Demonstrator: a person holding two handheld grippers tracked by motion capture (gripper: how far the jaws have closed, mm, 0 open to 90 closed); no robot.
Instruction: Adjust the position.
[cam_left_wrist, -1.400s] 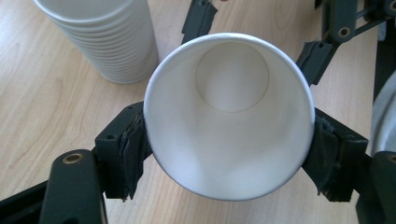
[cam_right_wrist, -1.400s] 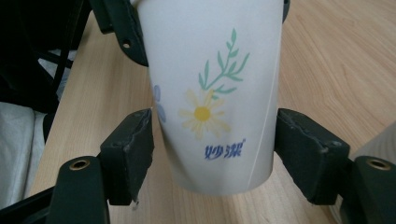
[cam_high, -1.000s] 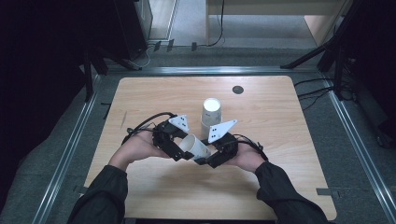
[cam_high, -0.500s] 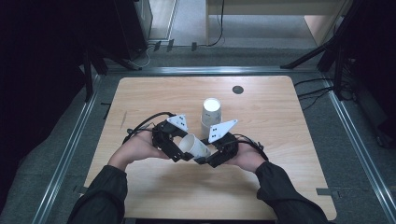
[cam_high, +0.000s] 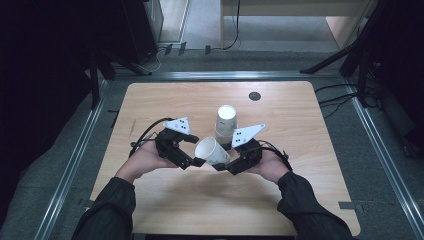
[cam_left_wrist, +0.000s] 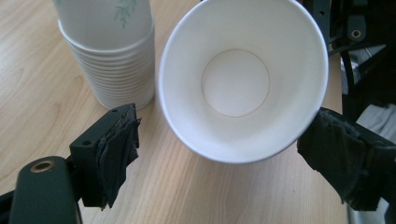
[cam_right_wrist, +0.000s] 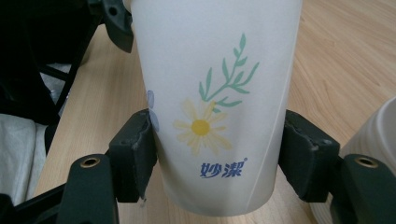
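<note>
A white paper cup (cam_high: 212, 150) with a daisy print lies tilted between both grippers, just above the wooden table (cam_high: 300, 110). My right gripper (cam_high: 223, 157) is shut on its lower body, and the right gripper view shows both pads pressing the cup (cam_right_wrist: 210, 70) on either side of my right gripper (cam_right_wrist: 217, 158). My left gripper (cam_high: 196, 151) is open around the cup's mouth and its jaws have just been opening. In the left gripper view the cup (cam_left_wrist: 236, 84) faces me, open end first. My left gripper (cam_left_wrist: 233, 154) has its left pad clear of the rim.
A stack of nested paper cups (cam_high: 226, 125) stands upright just behind the grippers, close to the held cup; the stack (cam_left_wrist: 112, 60) is at upper left in the left gripper view. A small dark round spot (cam_high: 255, 96) marks the table's far side. Metal rails border the table.
The left gripper's jaws have spread wider around the cup's rim. Both hands and the cup stay in about the same place.
</note>
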